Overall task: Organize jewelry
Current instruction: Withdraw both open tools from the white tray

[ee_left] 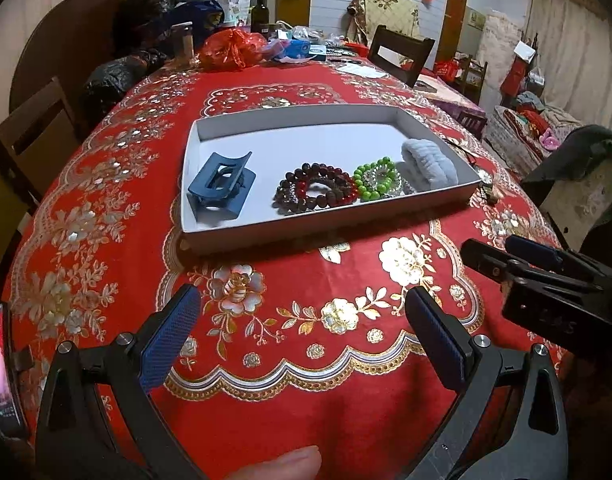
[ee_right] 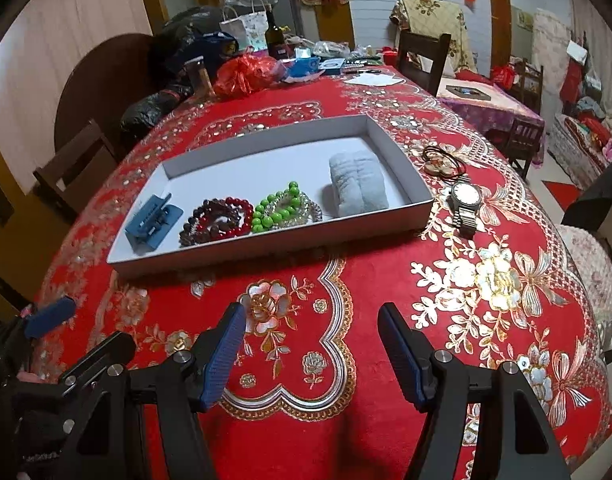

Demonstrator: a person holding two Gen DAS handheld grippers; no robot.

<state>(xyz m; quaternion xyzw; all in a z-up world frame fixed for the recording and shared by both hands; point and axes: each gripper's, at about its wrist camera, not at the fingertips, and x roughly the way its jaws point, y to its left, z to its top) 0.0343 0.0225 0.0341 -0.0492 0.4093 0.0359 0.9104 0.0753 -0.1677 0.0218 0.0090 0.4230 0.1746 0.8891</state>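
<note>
Both tongs hang low over the red flowery tablecloth (ee_right: 346, 280), and both are wide open with nothing in them. Right in front of the left tongs (ee_left: 301, 316) is bare cloth, and a bit past that sits the white tray (ee_left: 326, 228). The right tongs (ee_right: 312, 328) point the same way, with the tray ahead and a little to their left. Inside the tray, going from the left tongs' side to the right tongs' side, lie a blue hair clip (ee_left: 219, 182), a dark red bead bracelet (ee_left: 316, 190), a green bead bracelet (ee_left: 376, 178) that touches it, and a fluffy pale blue hair band (ee_left: 432, 164) near the tray's far end wall. So it looks like most things are already put away. Two things are still out on the cloth, ahead of the right tongs and off to their right, just beside the tray's end: a silver wristwatch (ee_right: 464, 200) and, a little farther on, a thin dark cord loop (ee_right: 444, 158) with a small charm. I think those two are what is left. The right tongs are much closer to them, so the watch seems the easy one to pick up next.
</note>
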